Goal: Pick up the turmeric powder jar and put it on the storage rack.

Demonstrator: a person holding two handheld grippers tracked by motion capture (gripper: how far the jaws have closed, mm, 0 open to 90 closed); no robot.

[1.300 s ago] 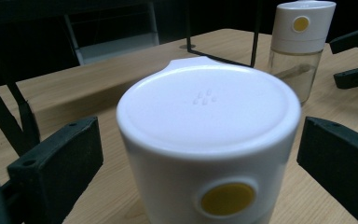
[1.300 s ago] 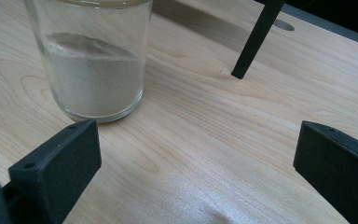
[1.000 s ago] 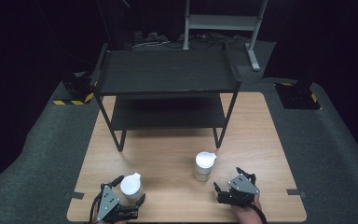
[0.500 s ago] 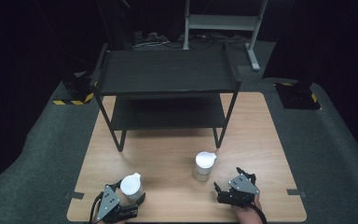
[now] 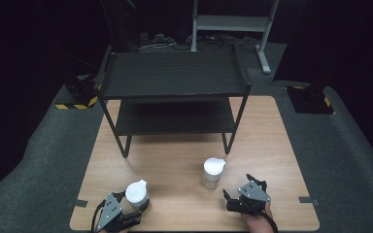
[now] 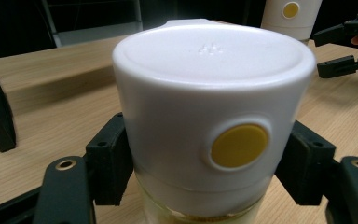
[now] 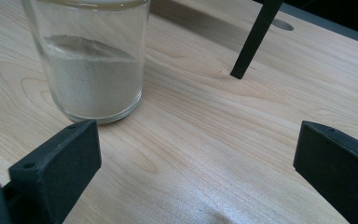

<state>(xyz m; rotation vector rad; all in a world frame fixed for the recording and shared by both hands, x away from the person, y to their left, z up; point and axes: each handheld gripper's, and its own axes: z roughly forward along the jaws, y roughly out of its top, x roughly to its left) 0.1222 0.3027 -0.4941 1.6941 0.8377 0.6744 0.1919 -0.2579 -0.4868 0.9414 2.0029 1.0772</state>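
Observation:
A glass jar with a white lid [image 5: 137,193] stands near the table's front left. My left gripper [image 5: 126,216] is shut on it. In the left gripper view the two jaws press the sides of the white lid [image 6: 209,93], which carries a round yellow button [image 6: 239,145]. A second white-lidded jar [image 5: 212,172] stands right of centre, holding pale powder [image 7: 95,79]. My right gripper [image 5: 228,201] stands open on the table just right of and nearer than that jar, with nothing between its jaws [image 7: 196,158]. The left gripper view shows this jar [image 6: 291,16] and the right gripper [image 6: 349,46] farther off.
A black two-tier shelf rack [image 5: 172,77] stands on the far half of the wooden table [image 5: 175,160]; one of its legs [image 7: 256,37] is just beyond the second jar. Dark floor and equipment stands surround the table.

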